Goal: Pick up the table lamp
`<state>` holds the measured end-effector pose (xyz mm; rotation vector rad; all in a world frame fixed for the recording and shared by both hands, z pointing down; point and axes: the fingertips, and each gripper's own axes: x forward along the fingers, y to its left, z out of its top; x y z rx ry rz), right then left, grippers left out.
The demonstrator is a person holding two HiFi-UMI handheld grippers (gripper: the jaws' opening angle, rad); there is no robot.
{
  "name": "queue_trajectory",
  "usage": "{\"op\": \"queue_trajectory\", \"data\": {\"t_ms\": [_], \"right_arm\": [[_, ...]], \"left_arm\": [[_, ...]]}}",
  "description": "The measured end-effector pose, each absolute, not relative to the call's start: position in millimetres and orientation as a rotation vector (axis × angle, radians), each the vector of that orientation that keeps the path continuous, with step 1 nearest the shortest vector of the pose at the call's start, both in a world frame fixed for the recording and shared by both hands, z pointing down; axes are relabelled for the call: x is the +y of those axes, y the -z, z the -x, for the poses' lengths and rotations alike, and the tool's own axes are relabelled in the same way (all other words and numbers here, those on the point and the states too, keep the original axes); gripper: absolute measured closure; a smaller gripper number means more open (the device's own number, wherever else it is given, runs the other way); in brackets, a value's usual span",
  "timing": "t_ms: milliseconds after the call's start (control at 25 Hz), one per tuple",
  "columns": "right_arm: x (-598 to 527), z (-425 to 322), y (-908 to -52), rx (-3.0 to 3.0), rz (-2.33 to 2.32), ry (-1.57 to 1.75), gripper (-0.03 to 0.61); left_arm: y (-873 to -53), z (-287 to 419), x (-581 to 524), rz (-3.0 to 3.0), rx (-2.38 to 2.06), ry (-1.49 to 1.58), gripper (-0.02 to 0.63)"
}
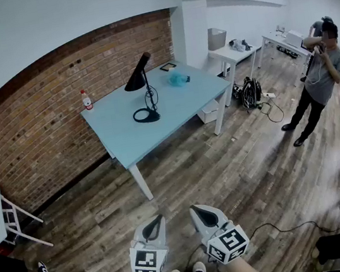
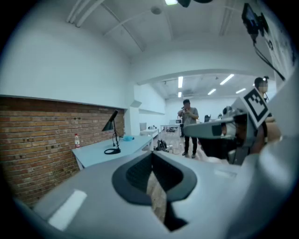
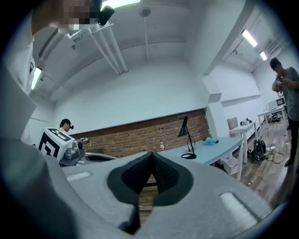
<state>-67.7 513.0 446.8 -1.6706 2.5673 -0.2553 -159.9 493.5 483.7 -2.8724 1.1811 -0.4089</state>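
A black table lamp (image 1: 144, 89) with a cone shade and a round base stands upright on a light blue table (image 1: 125, 136) against the brick wall. The lamp (image 2: 112, 134) shows small in the left gripper view, and the lamp (image 3: 187, 140) also appears in the right gripper view. My left gripper (image 1: 153, 227) and right gripper (image 1: 204, 216) are held side by side low in the head view, well short of the table, over the wooden floor. Both are shut with nothing between the jaws.
On the table stand a bottle with a red cap (image 1: 86, 100), a teal object (image 1: 178, 79) and a small dark frame (image 1: 168, 66). A person (image 1: 318, 80) stands at the right by white desks (image 1: 233, 55). Cables and a black bag (image 1: 251, 93) lie on the floor. A white stand (image 1: 12, 221) is at left.
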Motion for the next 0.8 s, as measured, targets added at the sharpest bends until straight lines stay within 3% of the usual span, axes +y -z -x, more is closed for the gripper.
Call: {"op": "queue_trajectory", "data": {"t_ms": [800], "right_arm": [[490,25,-460,2.554,1.631,0.308,0.58]], "left_arm": [[-503,127,465,2.893,1.223,0.424,0.621]]}}
